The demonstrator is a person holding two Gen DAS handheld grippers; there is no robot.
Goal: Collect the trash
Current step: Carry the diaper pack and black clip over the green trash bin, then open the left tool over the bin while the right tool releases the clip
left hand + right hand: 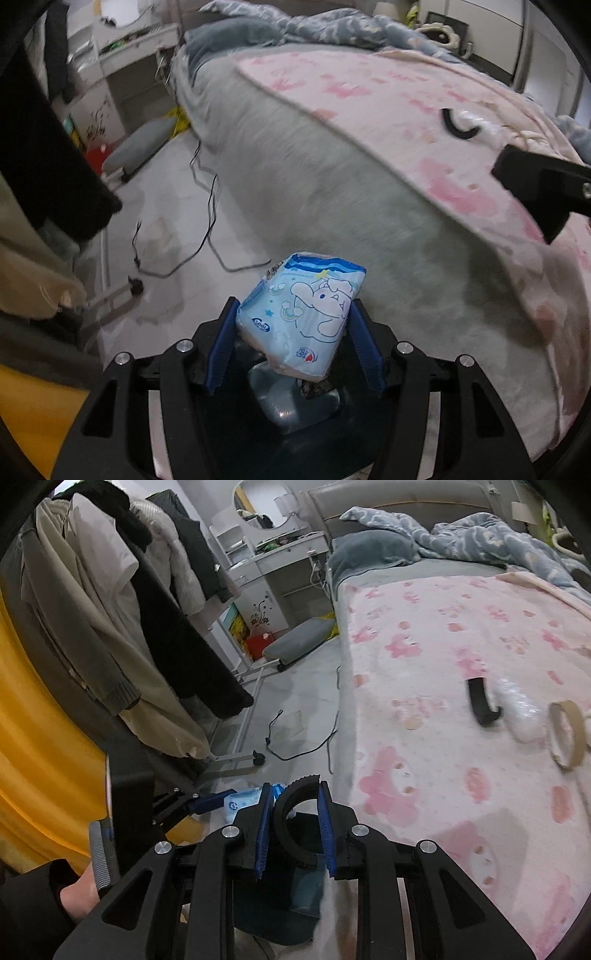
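Blue pads of your left gripper (pixel 293 325) are clamped on the tissue pack (pixel 303 317), beside the bed (pixel 369 184); it's soft and light, so squeeze mid-pack. Your right gripper (pixel 293 812) pinches a stiff black ring (pixel 295 827).

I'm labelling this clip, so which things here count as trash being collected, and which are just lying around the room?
Part of the job:
- light blue cartoon-printed tissue packet, in the left gripper
- black ribbed plastic ring, in the right gripper
- beige cardboard tape ring, on the bed

Just lying about:
- pink patterned blanket
- black cable on the floor
- hanging clothes
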